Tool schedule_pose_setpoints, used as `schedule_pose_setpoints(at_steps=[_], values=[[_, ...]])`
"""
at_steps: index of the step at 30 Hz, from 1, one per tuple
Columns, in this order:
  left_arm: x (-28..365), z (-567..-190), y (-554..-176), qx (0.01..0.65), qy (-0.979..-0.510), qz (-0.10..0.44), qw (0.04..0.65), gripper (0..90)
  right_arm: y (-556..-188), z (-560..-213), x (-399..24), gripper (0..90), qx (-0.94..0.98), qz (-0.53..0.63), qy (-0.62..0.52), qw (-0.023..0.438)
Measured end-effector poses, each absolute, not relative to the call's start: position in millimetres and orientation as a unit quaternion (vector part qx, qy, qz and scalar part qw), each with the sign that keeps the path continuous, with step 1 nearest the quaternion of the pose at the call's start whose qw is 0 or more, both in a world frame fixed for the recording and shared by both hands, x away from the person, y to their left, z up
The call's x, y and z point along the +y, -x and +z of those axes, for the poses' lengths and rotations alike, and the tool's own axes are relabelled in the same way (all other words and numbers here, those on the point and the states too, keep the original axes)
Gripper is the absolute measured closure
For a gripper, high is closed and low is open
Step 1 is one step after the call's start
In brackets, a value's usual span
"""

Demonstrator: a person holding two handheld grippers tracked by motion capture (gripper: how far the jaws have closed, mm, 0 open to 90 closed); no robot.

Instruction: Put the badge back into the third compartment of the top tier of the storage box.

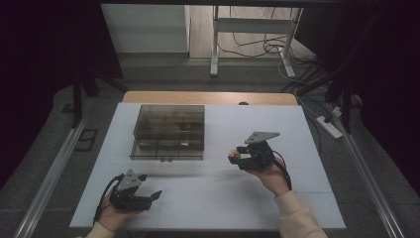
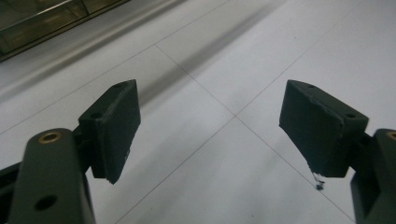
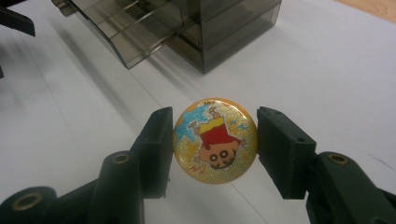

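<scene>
From above, the right gripper (image 1: 236, 154) holds a round badge (image 1: 235, 154) over the white table (image 1: 307, 148), right of the smoked drawer box (image 1: 168, 131), while the left gripper (image 1: 148, 197) rests apart. Its own camera shows its jaws gaping, nothing between them. Along the right gripper's jaws, the badge (image 3: 215, 140) is pinched only by its rim, so a slight tilt could pop it loose.

Black tongs (image 3: 212, 144) — cream sleeve (image 1: 297, 213).

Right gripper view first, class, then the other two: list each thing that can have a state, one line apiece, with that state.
Round cartoon badge: gripped at its edges between the right gripper's fingers, above the table, picture upside down.
Right gripper: shut on the badge.
Left gripper: open, nothing between its fingers.
Smoky plastic drawer box: standing on the table, one drawer pulled out.
White table: bare around the grippers.
</scene>
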State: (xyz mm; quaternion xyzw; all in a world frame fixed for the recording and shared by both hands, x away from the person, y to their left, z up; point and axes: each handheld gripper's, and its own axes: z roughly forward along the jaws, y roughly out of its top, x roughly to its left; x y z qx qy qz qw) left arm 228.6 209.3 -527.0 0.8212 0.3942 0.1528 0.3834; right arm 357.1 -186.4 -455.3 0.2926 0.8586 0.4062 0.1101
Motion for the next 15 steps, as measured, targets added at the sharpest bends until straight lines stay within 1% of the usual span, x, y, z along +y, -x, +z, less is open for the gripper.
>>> schedule_pose_setpoints(at_steps=[15], values=[[209.0, -527.0, -228.5, 0.394, -0.822, 0.153, 0.383, 21.1, -353.1, -449.5, -183.7, 47.7, 0.848, 0.431, -0.287, 0.116]])
